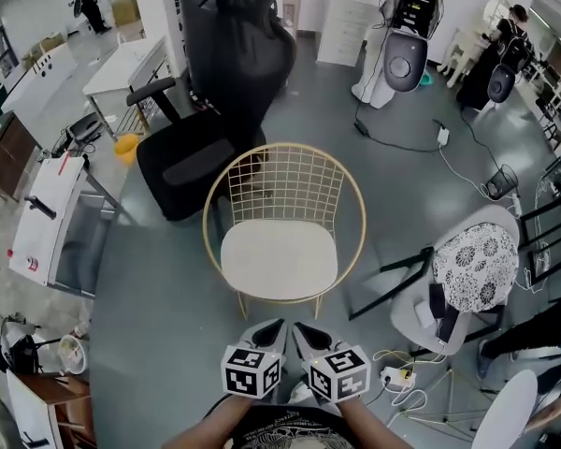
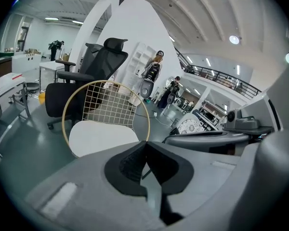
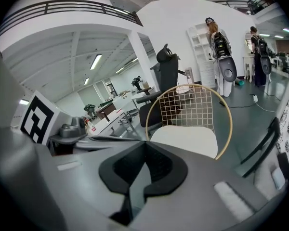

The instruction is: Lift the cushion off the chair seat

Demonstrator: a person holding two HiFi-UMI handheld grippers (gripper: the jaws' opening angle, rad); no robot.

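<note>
A white cushion (image 1: 279,260) lies flat on the seat of a gold wire chair (image 1: 285,148) in the middle of the head view. Both grippers are low in that view, side by side and short of the chair's front edge, touching nothing. My left gripper (image 1: 277,324) is shut with nothing in it, and its tips point at the cushion (image 2: 101,136). My right gripper (image 1: 298,326) is also shut and empty. In the right gripper view the cushion (image 3: 185,139) sits beyond the closed tips (image 3: 145,142). The left gripper view shows its tips (image 2: 145,142) closed too.
A black office chair (image 1: 215,92) stands right behind the gold chair. A chair with a patterned seat (image 1: 475,266) is at the right, with cables and a power strip (image 1: 393,377) on the floor near it. White tables (image 1: 47,204) line the left side.
</note>
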